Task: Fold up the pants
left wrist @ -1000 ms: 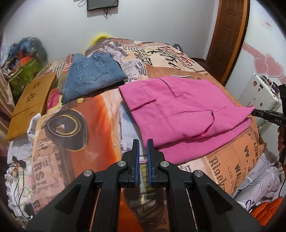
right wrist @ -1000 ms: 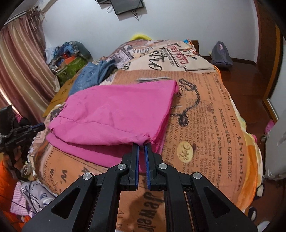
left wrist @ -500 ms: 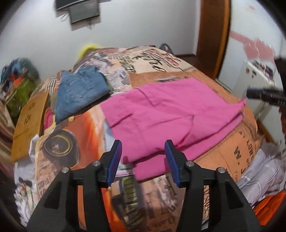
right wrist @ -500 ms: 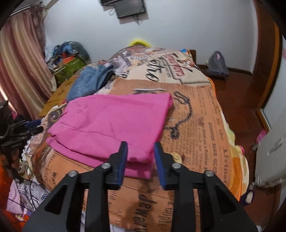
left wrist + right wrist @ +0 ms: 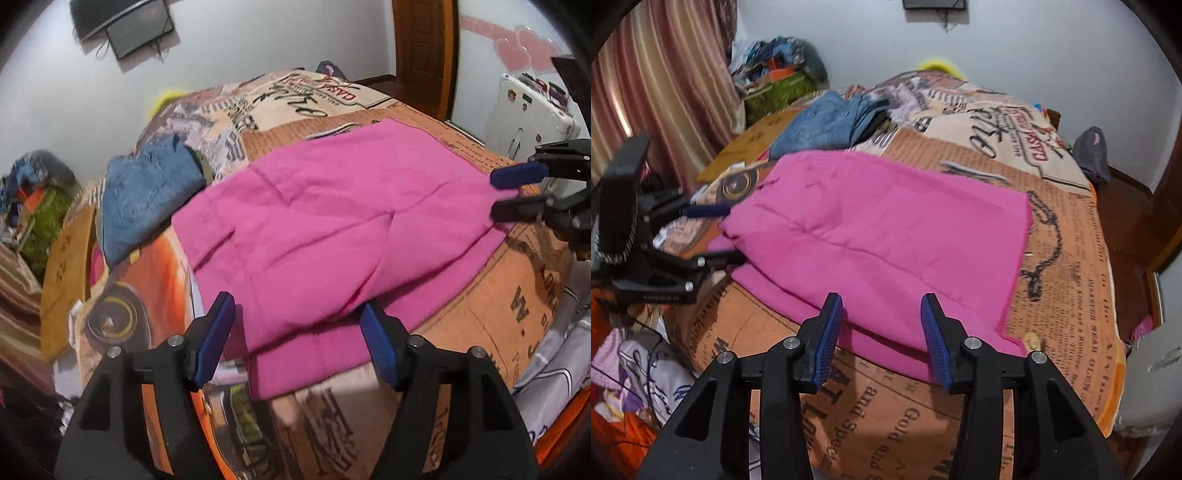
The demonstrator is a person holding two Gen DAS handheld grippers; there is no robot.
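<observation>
— Looking through the left wrist camera: what changed? A second ago those blue pads were nearly pressed together.
— Now the left gripper (image 5: 297, 338) is spread wide, holding nothing, hovering at the near edge of the pink pants (image 5: 332, 221). They lie folded over on the bedspread (image 5: 517, 280), top layer short of the bottom one. Folded jeans (image 5: 147, 192) sit beyond, apart from them.
— And the right wrist view?
— Same story. The right gripper (image 5: 882, 334), which pinched the pink hem a second ago, has let go; its fingers stand apart over the pants' near edge. The left gripper shows at the far left, jaws parted either side of the pants' edge.
— Meaning?
— I'd judge one fold is laid down and released; both tools look set to regrip for the next fold.
</observation>
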